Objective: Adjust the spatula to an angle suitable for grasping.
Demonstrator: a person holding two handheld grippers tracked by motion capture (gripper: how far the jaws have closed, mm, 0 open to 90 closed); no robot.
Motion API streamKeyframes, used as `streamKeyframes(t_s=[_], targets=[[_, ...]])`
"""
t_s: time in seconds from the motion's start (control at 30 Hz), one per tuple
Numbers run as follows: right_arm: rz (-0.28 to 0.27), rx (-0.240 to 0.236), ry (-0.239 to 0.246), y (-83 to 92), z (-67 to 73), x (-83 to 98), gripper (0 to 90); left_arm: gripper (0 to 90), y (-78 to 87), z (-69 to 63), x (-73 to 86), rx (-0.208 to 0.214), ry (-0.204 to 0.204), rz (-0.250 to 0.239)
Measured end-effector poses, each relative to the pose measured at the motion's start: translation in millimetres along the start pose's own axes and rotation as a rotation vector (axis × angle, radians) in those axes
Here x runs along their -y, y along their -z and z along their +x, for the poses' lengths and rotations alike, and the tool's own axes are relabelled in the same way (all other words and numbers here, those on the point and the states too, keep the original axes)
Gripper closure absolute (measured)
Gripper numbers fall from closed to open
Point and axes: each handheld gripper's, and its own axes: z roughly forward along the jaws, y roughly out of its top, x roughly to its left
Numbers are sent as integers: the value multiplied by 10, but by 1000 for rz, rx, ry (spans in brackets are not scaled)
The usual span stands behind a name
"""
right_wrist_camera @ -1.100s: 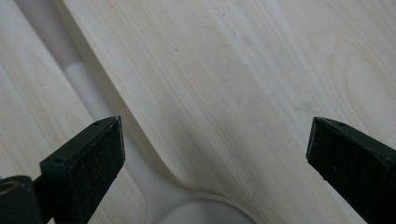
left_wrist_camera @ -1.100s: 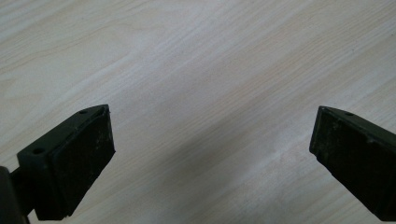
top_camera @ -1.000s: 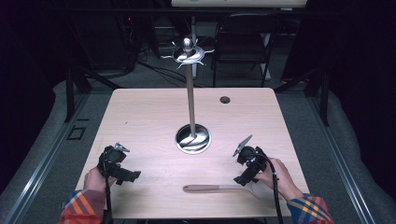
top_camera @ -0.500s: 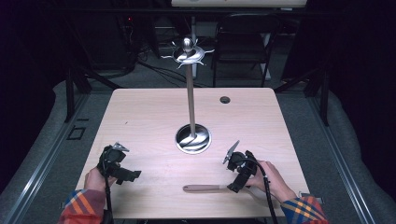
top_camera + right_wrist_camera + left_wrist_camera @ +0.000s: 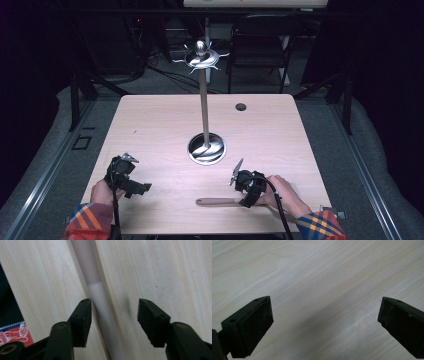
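A wooden-handled utensil (image 5: 215, 202) lies flat near the table's front edge, its handle pointing left. My right gripper (image 5: 248, 200) points down over it. In the right gripper view the utensil (image 5: 100, 297) runs between the jaws of my right gripper (image 5: 115, 315). The jaws have just been closing: the left pad rests against the handle while the right pad stands well off it. My left gripper (image 5: 140, 188) hovers at the front left. In the left gripper view my left gripper (image 5: 325, 322) is wide open over bare wood.
A metal stand rises from a round base (image 5: 206, 148) at the table's middle, with a ring of hooks (image 5: 201, 56) on top. A small round grommet (image 5: 241, 106) sits at the back right. The table's front edge (image 5: 200, 232) is close behind both hands.
My right gripper has moved left and down onto the utensil, and its jaws have narrowed around the handle. The left gripper has stayed in place.
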Motion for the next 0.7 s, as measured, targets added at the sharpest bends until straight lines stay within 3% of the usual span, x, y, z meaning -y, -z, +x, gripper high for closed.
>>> streamKeyframes(t_s=[0.13,0.3,0.7], targets=[[11,-21,24,-15,36,-26,535,0,-3,0,-1,2,-1,3],[22,-14,50,-24,75,-53,608,0,-2,0,-2,1,-2,7],[40,-8,77,-49,104,-56,694,0,-3,0,-2,-6,-1,11]])
